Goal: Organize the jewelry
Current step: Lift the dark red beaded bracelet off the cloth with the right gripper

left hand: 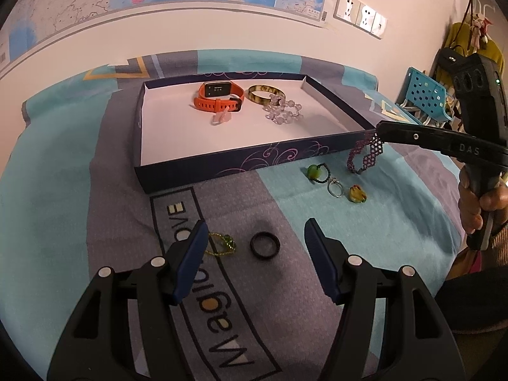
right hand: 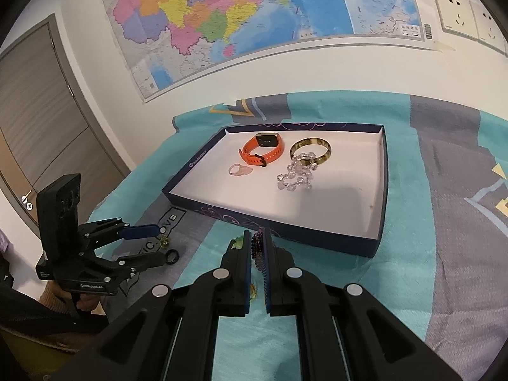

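A dark blue box lid (left hand: 254, 162) (right hand: 379, 187) with a white floor lies on the bedspread. It holds an orange watch (left hand: 219, 96) (right hand: 262, 152), a mottled bangle (left hand: 265, 93) (right hand: 312, 150), a clear bead bracelet (left hand: 284, 111) (right hand: 297, 176) and a pink ring (left hand: 220, 118) (right hand: 238, 169). My right gripper (left hand: 377, 131) (right hand: 257, 238) is shut on a purple beaded bracelet (left hand: 365, 155) (right hand: 257, 249), which dangles off the cloth near the lid's front wall. My left gripper (left hand: 254, 238) (right hand: 162, 243) stands open above a black ring (left hand: 265, 245) (right hand: 172, 256) and a green bead ring (left hand: 222, 244) (right hand: 163, 241).
A green bead ring (left hand: 314, 173), a silver ring (left hand: 335, 188) and a yellow bead ring (left hand: 357, 193) lie on the teal cloth in front of the lid. A blue perforated basket (left hand: 425, 95) stands off the bed's right side. The wall carries a map and sockets.
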The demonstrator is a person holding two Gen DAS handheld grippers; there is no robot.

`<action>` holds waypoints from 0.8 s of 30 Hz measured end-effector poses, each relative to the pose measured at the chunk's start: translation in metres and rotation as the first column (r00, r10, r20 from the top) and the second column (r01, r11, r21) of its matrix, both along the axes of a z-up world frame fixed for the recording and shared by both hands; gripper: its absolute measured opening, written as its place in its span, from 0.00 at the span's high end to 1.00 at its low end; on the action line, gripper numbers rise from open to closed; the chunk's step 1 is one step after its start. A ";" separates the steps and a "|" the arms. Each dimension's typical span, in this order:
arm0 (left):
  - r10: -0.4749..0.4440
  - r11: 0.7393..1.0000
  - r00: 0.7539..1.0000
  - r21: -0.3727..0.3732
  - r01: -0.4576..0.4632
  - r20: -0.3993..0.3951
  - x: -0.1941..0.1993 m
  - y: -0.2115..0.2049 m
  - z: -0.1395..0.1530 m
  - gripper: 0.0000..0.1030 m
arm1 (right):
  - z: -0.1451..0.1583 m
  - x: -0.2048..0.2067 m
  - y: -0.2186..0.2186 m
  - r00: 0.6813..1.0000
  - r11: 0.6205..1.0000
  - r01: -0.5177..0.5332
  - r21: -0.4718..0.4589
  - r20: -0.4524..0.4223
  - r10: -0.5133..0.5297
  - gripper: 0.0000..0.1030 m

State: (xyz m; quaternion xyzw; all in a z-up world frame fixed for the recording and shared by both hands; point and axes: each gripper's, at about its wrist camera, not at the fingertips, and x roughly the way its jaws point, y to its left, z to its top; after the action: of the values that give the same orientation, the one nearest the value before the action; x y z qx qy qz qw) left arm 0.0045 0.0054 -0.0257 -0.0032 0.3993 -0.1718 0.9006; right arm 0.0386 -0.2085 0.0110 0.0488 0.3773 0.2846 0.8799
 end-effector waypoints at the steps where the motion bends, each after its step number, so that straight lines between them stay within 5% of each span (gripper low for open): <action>1: -0.001 1.000 1.000 0.000 0.001 0.001 0.000 0.000 0.000 0.40 | -0.001 0.000 0.000 1.000 1.000 0.000 -0.001 -0.001 0.000 0.95; 24: 0.040 0.999 0.999 0.015 -0.040 -0.026 -0.001 0.013 -0.005 0.46 | -0.007 0.001 -0.002 1.000 1.000 0.003 0.002 -0.012 -0.003 0.95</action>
State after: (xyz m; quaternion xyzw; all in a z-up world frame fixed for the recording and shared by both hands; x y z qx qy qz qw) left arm 0.0036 0.0179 -0.0307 -0.0067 0.4121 -0.1507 0.8985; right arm 0.0397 -0.2110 0.0043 0.0519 0.3822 0.2834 0.8780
